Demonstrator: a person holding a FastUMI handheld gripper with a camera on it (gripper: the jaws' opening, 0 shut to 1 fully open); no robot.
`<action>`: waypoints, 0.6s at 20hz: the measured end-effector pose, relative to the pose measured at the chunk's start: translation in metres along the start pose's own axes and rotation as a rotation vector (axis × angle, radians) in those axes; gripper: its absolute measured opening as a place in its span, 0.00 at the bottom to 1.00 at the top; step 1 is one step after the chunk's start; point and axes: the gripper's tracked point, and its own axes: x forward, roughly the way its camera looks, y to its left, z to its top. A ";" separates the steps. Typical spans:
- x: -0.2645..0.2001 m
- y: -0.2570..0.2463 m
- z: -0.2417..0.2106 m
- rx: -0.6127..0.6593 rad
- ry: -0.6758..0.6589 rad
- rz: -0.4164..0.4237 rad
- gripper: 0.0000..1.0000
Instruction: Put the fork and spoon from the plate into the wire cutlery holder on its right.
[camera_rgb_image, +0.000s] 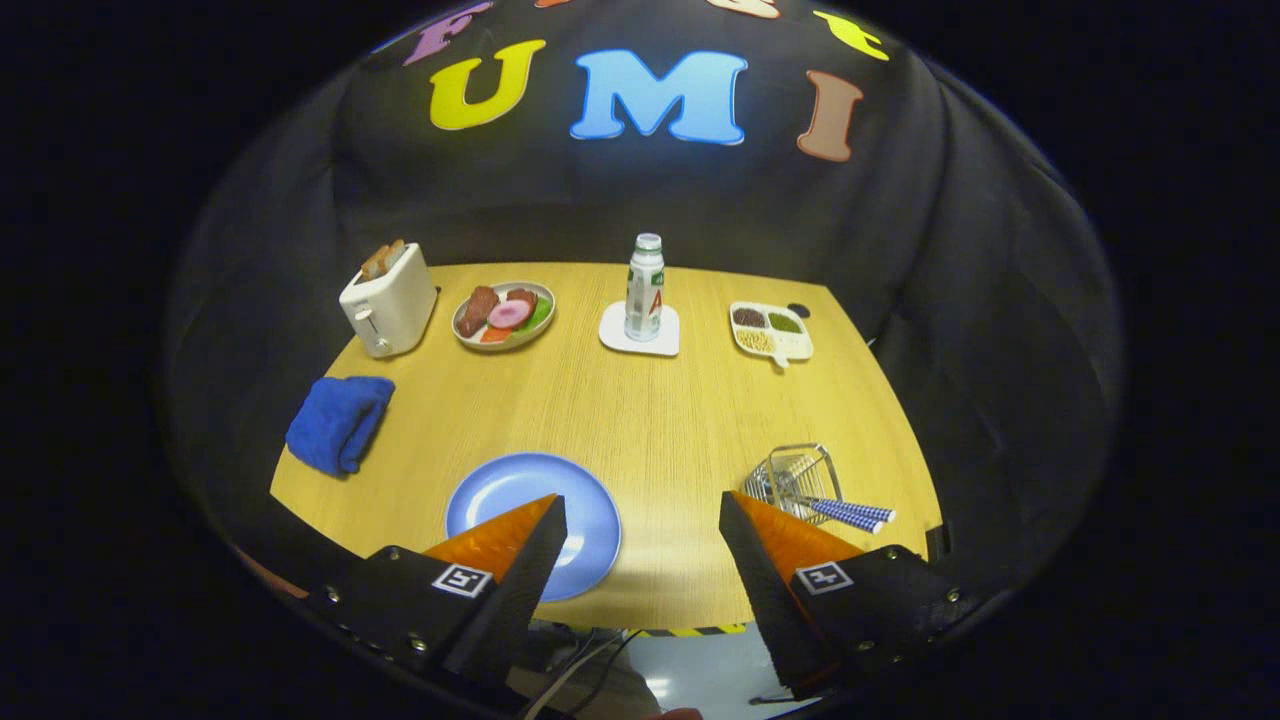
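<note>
**Desk:** Where does the job stand at this moment?

**Photographer:** The round, glossy blue plate lies bare on the part of its face that shows, just ahead of the left finger, which covers its near edge. To its right, the small chrome wire cutlery holder lies tipped on its side, and two handles in a blue-and-white check pattern poke out of its mouth towards the table's edge. I take those for the fork and spoon, though their heads are lost in the wire mesh. On that reading both pieces lie in the holder as the task wants.

**Desk:** And the tool?

**Photographer:** The gripper hangs above the near edge of the pale, fine-grained wooden table, its two wedge-shaped fingers spread wide with nothing between them.

**Desk:** Anything else on the table?

**Photographer:** A folded, nubbly blue cloth to the left; beyond it a boxy cream toaster with toast standing in it; a shallow bowl of toy food; a white plastic bottle upright on a square white coaster; and a white compartment tray of grains and beans.
</note>
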 end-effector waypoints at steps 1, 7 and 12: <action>-0.003 0.003 0.004 0.001 -0.027 -0.001 0.95; -0.023 0.006 0.049 -0.071 -0.272 -0.033 0.94; -0.022 0.011 0.087 -0.047 -0.464 -0.036 0.95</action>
